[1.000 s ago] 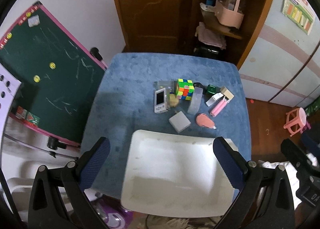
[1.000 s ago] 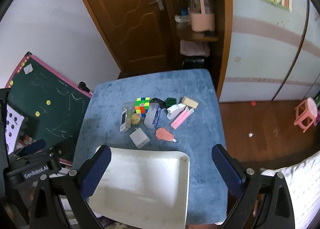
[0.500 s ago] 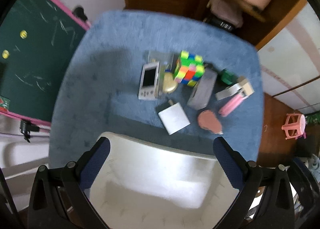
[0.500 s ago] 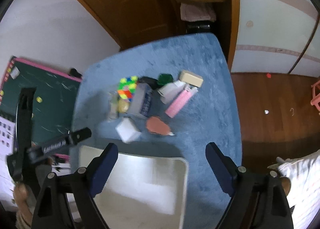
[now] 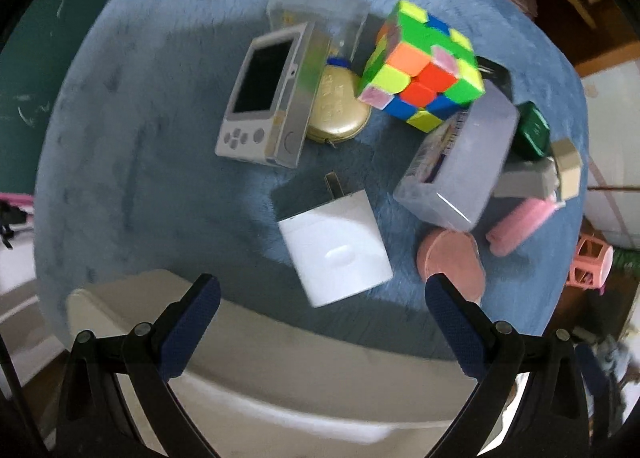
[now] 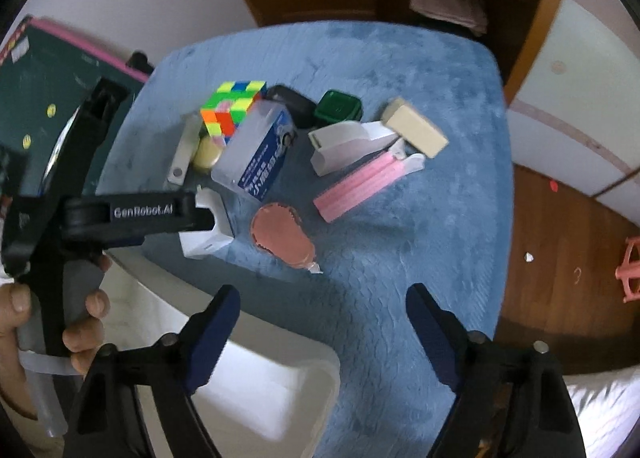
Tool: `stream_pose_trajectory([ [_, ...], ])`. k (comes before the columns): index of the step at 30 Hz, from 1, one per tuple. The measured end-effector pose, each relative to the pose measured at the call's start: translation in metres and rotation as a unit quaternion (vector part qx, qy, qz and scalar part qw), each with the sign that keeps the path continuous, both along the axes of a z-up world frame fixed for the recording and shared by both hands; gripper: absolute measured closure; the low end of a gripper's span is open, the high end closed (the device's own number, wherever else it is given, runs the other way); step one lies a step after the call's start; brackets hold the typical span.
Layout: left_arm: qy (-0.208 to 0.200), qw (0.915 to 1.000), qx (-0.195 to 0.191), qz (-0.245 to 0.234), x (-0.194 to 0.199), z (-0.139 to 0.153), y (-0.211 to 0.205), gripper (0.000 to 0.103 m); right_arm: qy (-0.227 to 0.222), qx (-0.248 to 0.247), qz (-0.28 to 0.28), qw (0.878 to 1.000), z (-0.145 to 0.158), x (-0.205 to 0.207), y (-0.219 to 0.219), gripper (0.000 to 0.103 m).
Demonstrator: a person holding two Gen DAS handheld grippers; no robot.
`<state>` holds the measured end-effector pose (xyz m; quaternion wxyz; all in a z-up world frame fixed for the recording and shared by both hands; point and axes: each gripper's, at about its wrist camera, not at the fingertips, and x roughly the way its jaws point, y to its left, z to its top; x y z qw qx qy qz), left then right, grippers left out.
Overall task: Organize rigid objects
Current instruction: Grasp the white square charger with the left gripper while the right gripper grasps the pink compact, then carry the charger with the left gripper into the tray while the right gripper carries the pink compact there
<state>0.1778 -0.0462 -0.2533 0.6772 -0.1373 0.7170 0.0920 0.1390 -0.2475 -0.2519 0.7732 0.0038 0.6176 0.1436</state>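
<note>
1. We see a white square charger block (image 5: 335,246), smooth-faced with metal prongs at its far edge, lying flat on the blue fuzzy cloth (image 5: 132,162); we take it as our landmark.
2. Our left gripper (image 5: 320,300) hangs just near of the block with its jaws spread wide and nothing between them; the block sits ahead of the gap, apart from both pads. In the right wrist view the left tool's black arm crosses in front of the block.
3. Right of the block lies a flat pink tape dispenser (image 5: 450,258); our right gripper (image 6: 322,314) hovers near of it, jaws also wide apart and empty.
4. Beyond the block stand a colourful puzzle cube (image 5: 422,66), a silver handheld game console (image 5: 264,98), a gold disc (image 5: 338,106) and a frosted plastic box (image 5: 460,162).
5. Near of the block, just past the cloth's shaded edge, a white tray (image 5: 280,378) lies under both grippers.
</note>
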Motion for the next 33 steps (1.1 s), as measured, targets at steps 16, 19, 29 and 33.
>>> stream_pose_trajectory([
  [16, -0.005, 0.9996, 0.026, 0.008, 0.003, -0.025, -0.032, 0.037, 0.025, -0.037, 0.089, 0.995, -0.054, 0.039, 0.042, 0.02],
  [19, -0.009, 0.9997, 0.019, 0.011, 0.004, -0.029, -0.029, 0.038, 0.034, -0.043, 0.105, 0.993, -0.062, 0.045, 0.049, 0.02],
  [29, -0.015, 0.9998, 0.007, -0.007, 0.011, -0.039, 0.006, 0.04, 0.063, -0.091, 0.165, 0.98, -0.087, 0.052, 0.071, 0.023],
  [33, -0.015, 0.9998, 0.007, -0.011, 0.011, -0.039, 0.021, 0.04, 0.082, -0.111, 0.173, 0.975, -0.093, 0.058, 0.07, 0.028],
])
